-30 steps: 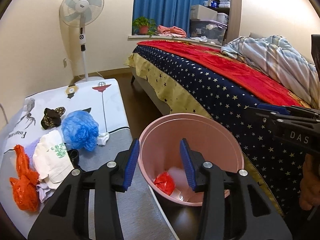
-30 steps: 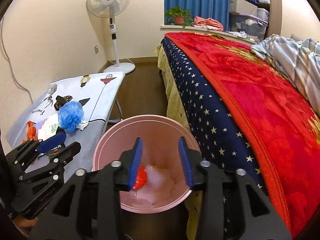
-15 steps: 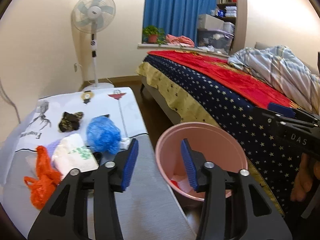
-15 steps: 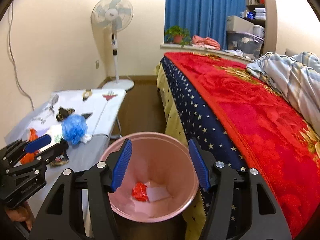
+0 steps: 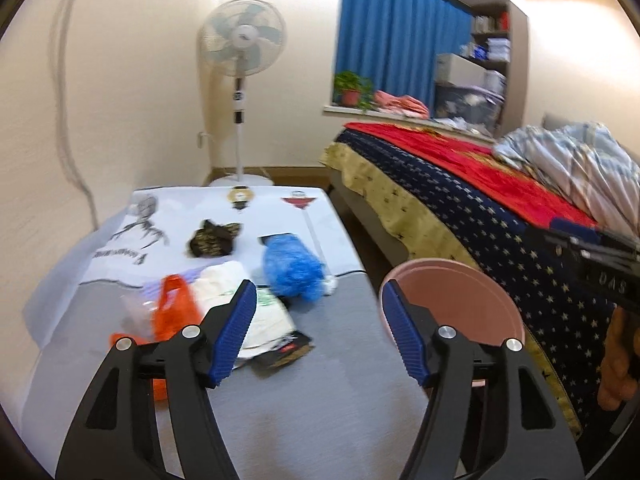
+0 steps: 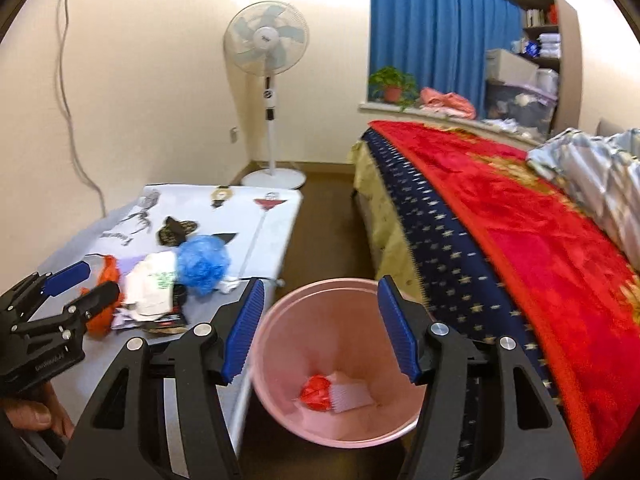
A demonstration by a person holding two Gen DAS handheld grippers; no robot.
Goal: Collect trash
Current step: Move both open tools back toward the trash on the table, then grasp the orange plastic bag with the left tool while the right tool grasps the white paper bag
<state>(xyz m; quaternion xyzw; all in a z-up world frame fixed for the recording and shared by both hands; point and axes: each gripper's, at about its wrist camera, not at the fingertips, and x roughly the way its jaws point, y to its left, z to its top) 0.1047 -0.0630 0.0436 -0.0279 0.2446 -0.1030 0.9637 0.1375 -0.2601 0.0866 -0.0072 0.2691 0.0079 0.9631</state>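
Observation:
A pink bin stands on the floor between the low table and the bed, holding a red wad and white paper. It also shows in the left wrist view. On the table lie a blue bag, an orange bag, a white bag, a dark wrapper and a brown patterned scrap. My left gripper is open and empty above the table's near part. My right gripper is open and empty above the bin.
The low table has a white printed cover at its far end. A bed with a red and starred blanket runs along the right. A standing fan is by the far wall.
My left gripper has swung left from over the bin to over the table and opened wider. My right gripper has risen above the bin and opened wider.

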